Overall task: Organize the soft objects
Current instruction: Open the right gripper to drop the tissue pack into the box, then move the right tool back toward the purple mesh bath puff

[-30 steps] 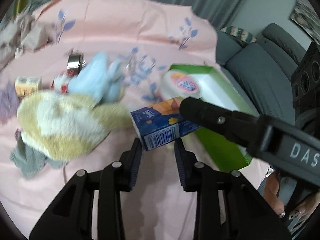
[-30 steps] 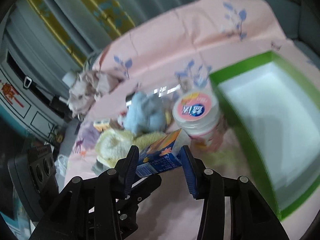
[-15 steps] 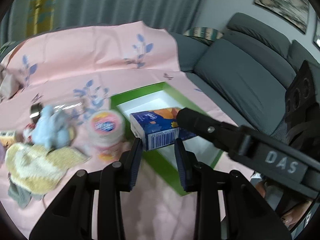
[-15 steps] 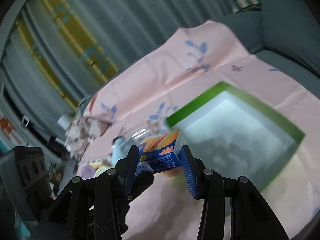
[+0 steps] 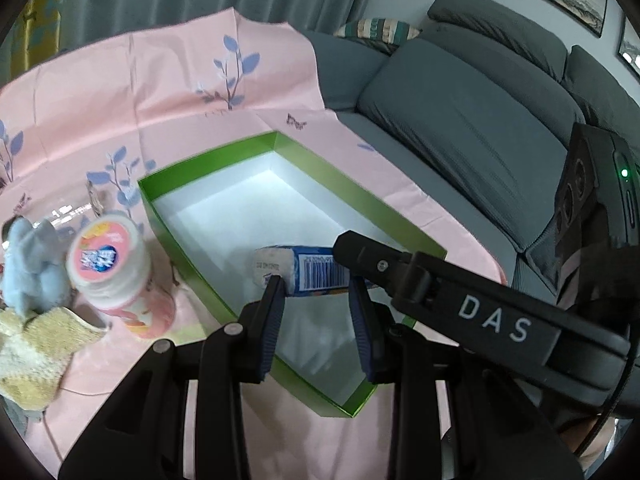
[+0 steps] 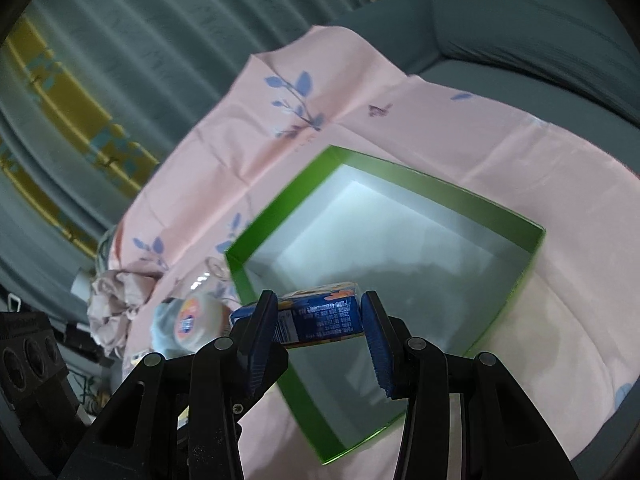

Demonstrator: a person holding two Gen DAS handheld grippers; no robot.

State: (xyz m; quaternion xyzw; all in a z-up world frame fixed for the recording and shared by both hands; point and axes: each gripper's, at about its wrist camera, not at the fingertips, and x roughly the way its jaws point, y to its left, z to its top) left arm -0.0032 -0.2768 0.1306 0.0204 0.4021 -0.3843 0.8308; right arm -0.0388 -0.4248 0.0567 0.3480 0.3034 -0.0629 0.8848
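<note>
A blue and orange soft pack (image 5: pixel 304 271) is held over the green box (image 5: pixel 208 160) with its white inside. Both grippers close on it: my left gripper (image 5: pixel 318 292) pinches one end, my right gripper (image 6: pixel 320 312) holds the other end of the pack (image 6: pixel 320 312). The right gripper's arm (image 5: pixel 460 304) crosses the left wrist view. A blue plush toy (image 5: pixel 32 252) and a yellow knitted cloth (image 5: pixel 36 344) lie left of the box on the pink cloth.
A pink-lidded round tub (image 5: pixel 112 268) stands just left of the box. A crumpled pink fabric (image 6: pixel 116 292) lies further left. A grey sofa (image 5: pixel 480 100) borders the pink-covered table (image 5: pixel 180 80) on the right. Curtains hang behind.
Both grippers have carried the pack from above the plush toys rightwards to above the green box, and it now hangs lower, inside the box outline.
</note>
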